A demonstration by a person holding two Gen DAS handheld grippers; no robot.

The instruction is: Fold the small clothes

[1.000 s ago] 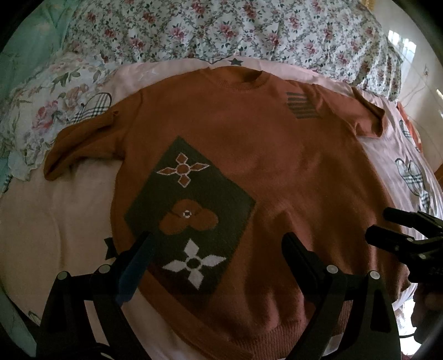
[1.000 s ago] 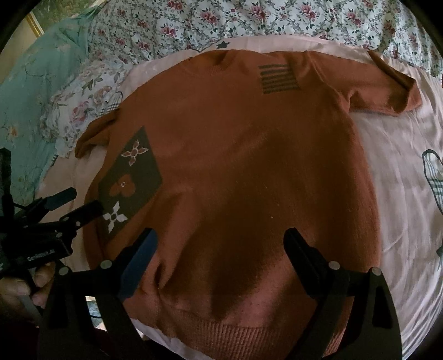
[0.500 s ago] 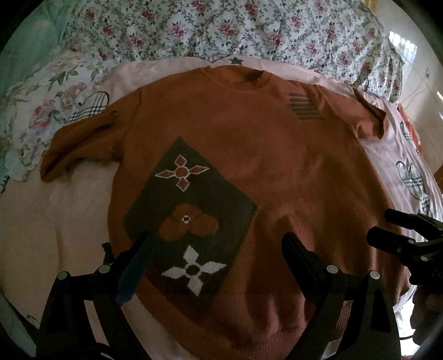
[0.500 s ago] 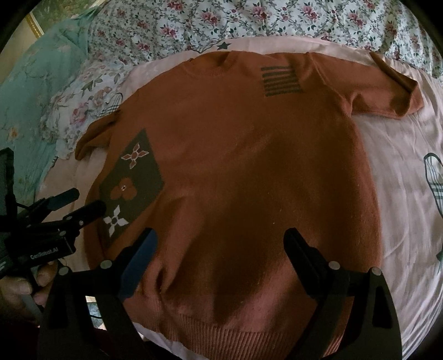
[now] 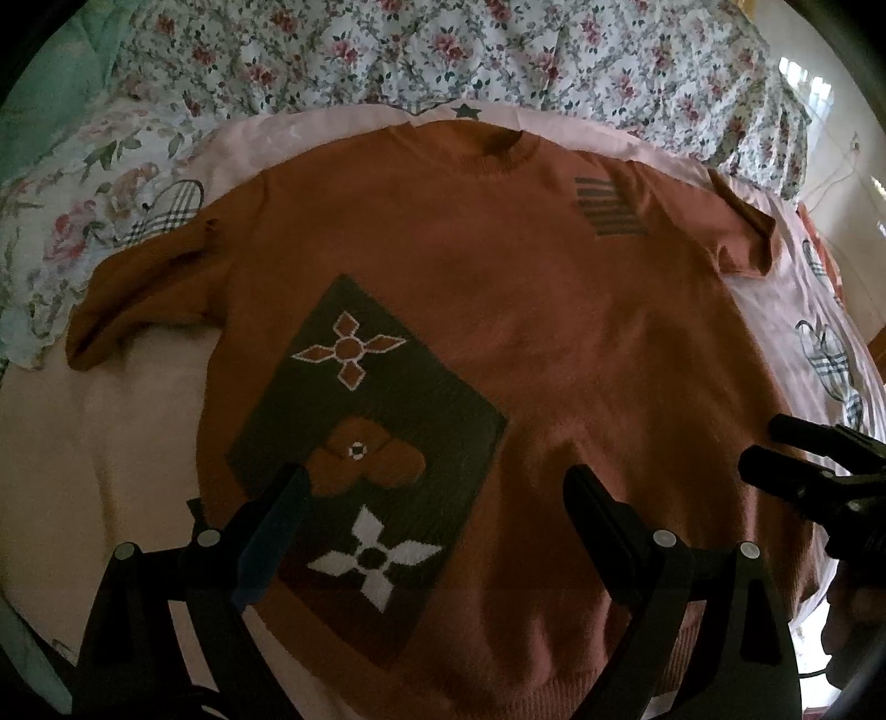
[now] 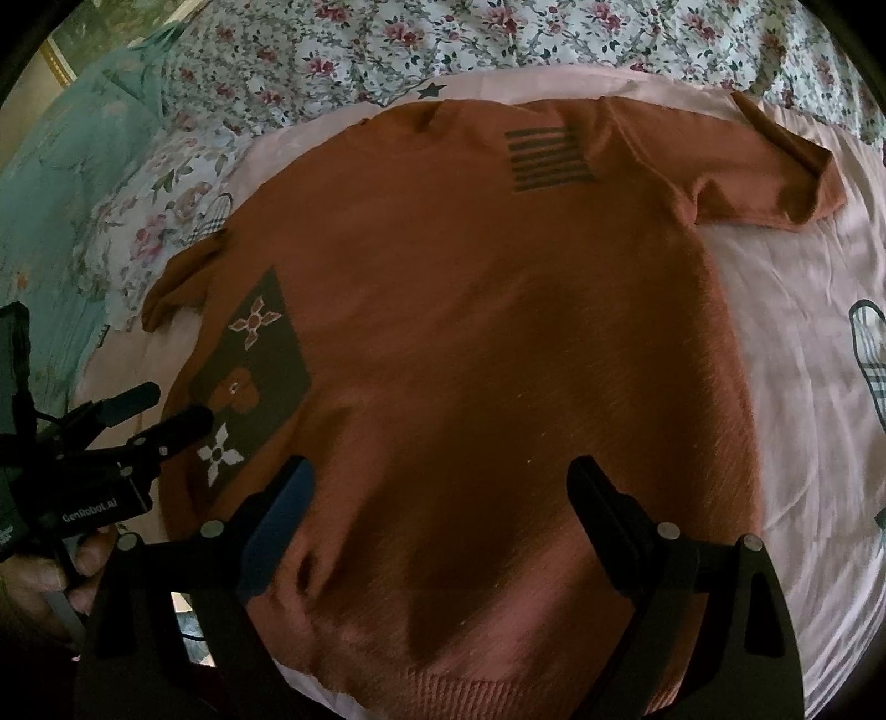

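A rust-orange short-sleeved knit sweater [image 5: 526, 343] lies flat, front up, on a pink sheet, collar at the far side; it also shows in the right wrist view [image 6: 498, 360]. It has a dark diamond patch with flower motifs [image 5: 365, 443] and a striped chest patch [image 6: 545, 158]. My left gripper [image 5: 437, 493] is open and empty, hovering over the lower left of the sweater near the hem. My right gripper [image 6: 443, 487] is open and empty over the lower middle. Each gripper shows in the other's view: the right one [image 5: 797, 465] and the left one [image 6: 155, 410].
The pink sheet [image 6: 803, 343] covers the bed under the sweater. A floral quilt [image 5: 498, 50] lies bunched along the far side. A teal blanket [image 6: 66, 183] lies at the far left. A hand [image 6: 39, 576] holds the left gripper.
Both grippers have eased slightly forward and lower over the sweater, so it looks a little larger. Jaws stay open; the sweater has not moved.
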